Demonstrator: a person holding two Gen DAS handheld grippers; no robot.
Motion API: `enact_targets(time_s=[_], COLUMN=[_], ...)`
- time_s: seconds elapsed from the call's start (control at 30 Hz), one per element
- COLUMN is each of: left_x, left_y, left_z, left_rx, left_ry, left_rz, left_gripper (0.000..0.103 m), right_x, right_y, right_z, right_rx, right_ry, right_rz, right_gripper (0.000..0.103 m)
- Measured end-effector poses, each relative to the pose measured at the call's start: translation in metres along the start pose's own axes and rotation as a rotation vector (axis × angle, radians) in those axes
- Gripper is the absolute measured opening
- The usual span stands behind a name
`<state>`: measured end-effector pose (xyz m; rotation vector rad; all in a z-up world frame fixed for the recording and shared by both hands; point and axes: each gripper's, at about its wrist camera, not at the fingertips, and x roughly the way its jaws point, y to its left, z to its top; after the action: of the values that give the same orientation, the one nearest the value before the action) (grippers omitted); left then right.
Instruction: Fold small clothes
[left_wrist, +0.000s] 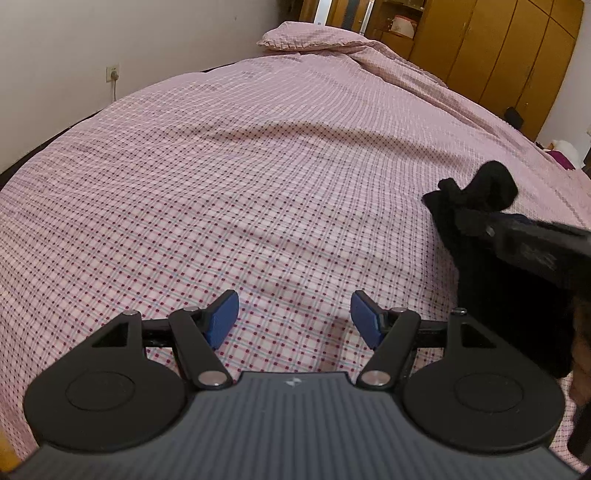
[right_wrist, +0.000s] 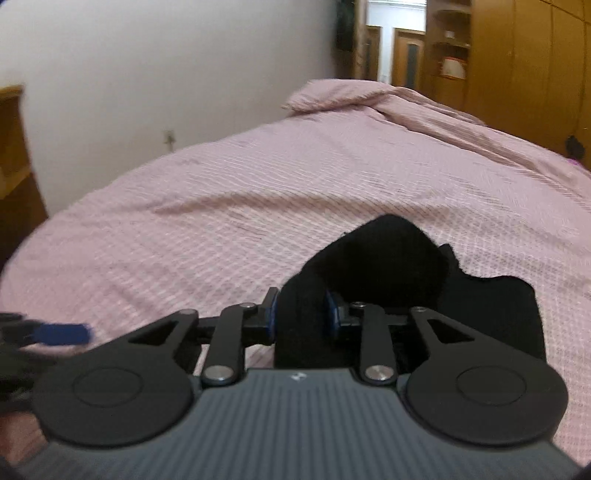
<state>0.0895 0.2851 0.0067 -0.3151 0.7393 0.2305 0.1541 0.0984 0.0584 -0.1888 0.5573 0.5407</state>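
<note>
A small black garment (right_wrist: 391, 258) is held above the pink checked bedspread (right_wrist: 258, 192). My right gripper (right_wrist: 301, 314) is shut on a bunched fold of it; the rest hangs to the right and below. In the left wrist view the same black garment (left_wrist: 480, 192) hangs at the right edge, held by the right gripper (left_wrist: 476, 221). My left gripper (left_wrist: 294, 317) is open and empty, blue pads wide apart, just above the bedspread (left_wrist: 240, 177), left of the garment. One of its blue fingertips (right_wrist: 64, 333) shows at the left edge of the right wrist view.
A pillow (left_wrist: 314, 35) in the same checked fabric lies at the far end of the bed. Wooden wardrobes (left_wrist: 498, 48) stand at the far right, a white wall with a socket (left_wrist: 112, 72) at the left. A wooden piece of furniture (right_wrist: 13, 155) stands at the bed's left.
</note>
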Motion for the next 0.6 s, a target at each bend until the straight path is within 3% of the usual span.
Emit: enact_targets(time_s=[0.17,0.27,0.37,0.6], left_x=[-0.006,-0.017,-0.025,-0.02], left_y=[-0.01,-0.02,-0.031,-0.068], left_z=[0.018,0.027,0.03,0.027], left_rx=[0.014,0.038,0.046,0.046], left_ry=[-0.026,-0.074,-0.096,-0.067], left_rz=[-0.027,-0.044,-0.073,-0.163], left_gripper=[0.072,0.072,0.072,0.072], right_x=[-0.036,-0.06,-0.083,-0.101], right_y=[-0.009,-0.022,-0.038,-0.082], right_z=[-0.009,-0.012,-0.018,-0.047], right_rx=[0.033,0.072,0.108,0.225], right_ry=[0.0,-0.027,-0.067,-0.088], right_rz=[0.218,0.244,0.218,0.015], right_gripper=[0.028,0.028,0.028,0.03])
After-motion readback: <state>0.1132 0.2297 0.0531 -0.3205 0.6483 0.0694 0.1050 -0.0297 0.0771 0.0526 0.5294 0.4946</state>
